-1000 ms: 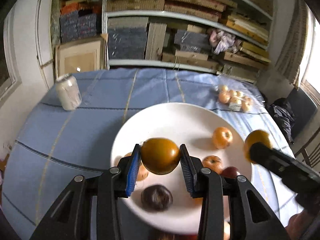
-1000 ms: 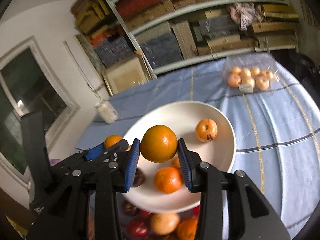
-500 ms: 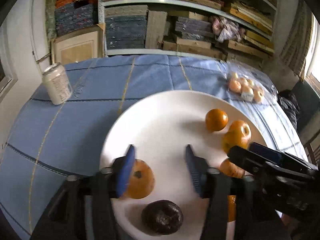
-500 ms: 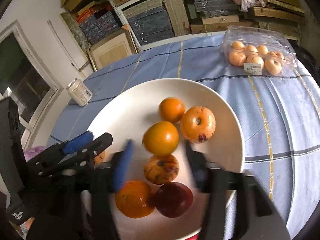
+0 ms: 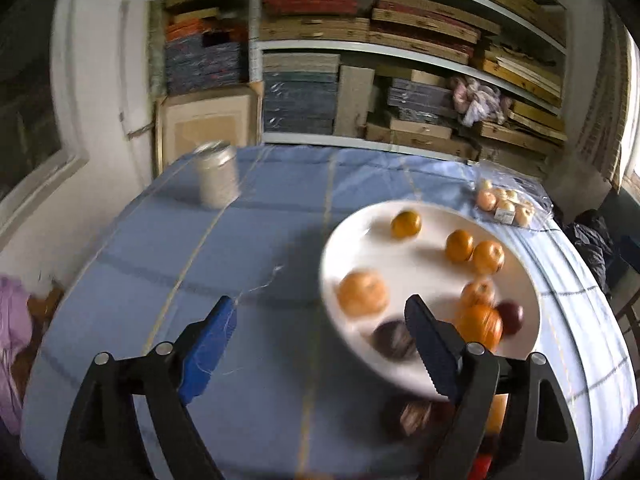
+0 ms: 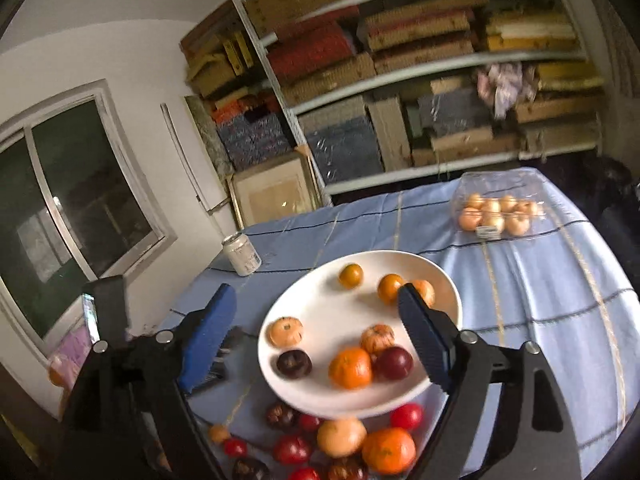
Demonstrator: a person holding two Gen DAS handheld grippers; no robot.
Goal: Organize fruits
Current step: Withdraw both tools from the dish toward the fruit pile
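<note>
Blue tablecloth (image 6: 540, 280) carries white plate (image 6: 320, 308); both oranges we held 1 s ago now lie there. Left gripper (image 5: 316, 336) & right gripper (image 6: 316, 328) gape wide, empty. Loose fruit pile (image 6: 340, 440) remains.

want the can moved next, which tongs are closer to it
Left. The left tongs are open over the cloth, with the can ahead and slightly left. The right tongs are open above the plate, the can farther off to their left.

Both wrist views look forward and down over the worktop (image 5: 260, 248) toward the shelves (image 6: 440, 68); both share the white plate (image 5: 404, 268), right-hand view higher.
</note>
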